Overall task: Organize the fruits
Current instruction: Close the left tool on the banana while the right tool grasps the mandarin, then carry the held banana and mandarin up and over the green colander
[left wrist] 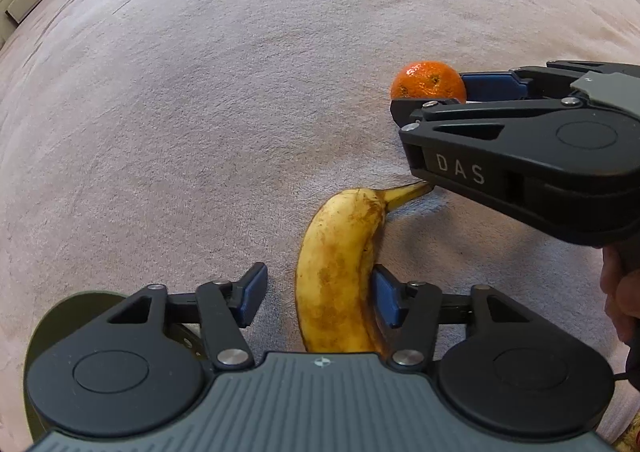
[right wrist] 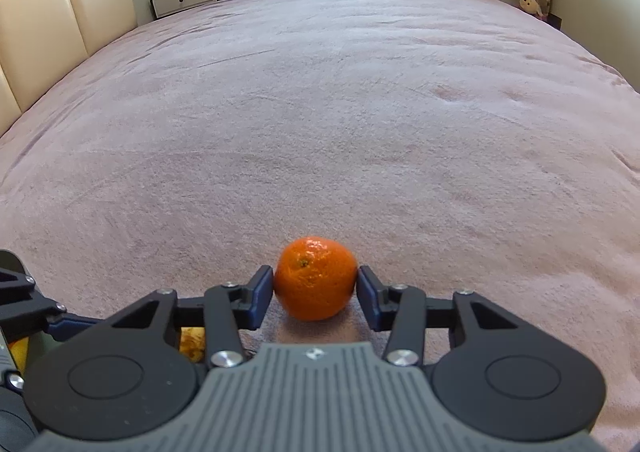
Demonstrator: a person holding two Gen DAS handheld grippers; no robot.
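The right gripper (right wrist: 315, 286) pinches the orange (right wrist: 315, 284) between both fingers on the bed (right wrist: 320, 112). The left gripper (left wrist: 320, 294) straddles the banana (left wrist: 340, 272), fingers wide, the right one touching its side.

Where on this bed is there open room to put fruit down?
The pink blanket lies bare beyond the round orange tangerine, up to the cream headboard. It is crowded nearby: the right gripper flanks the tangerine, and the left gripper straddles the spotted yellow banana.

banana (left wrist: 340, 272) on blanket (left wrist: 200, 132), orange (left wrist: 428, 80) beyond
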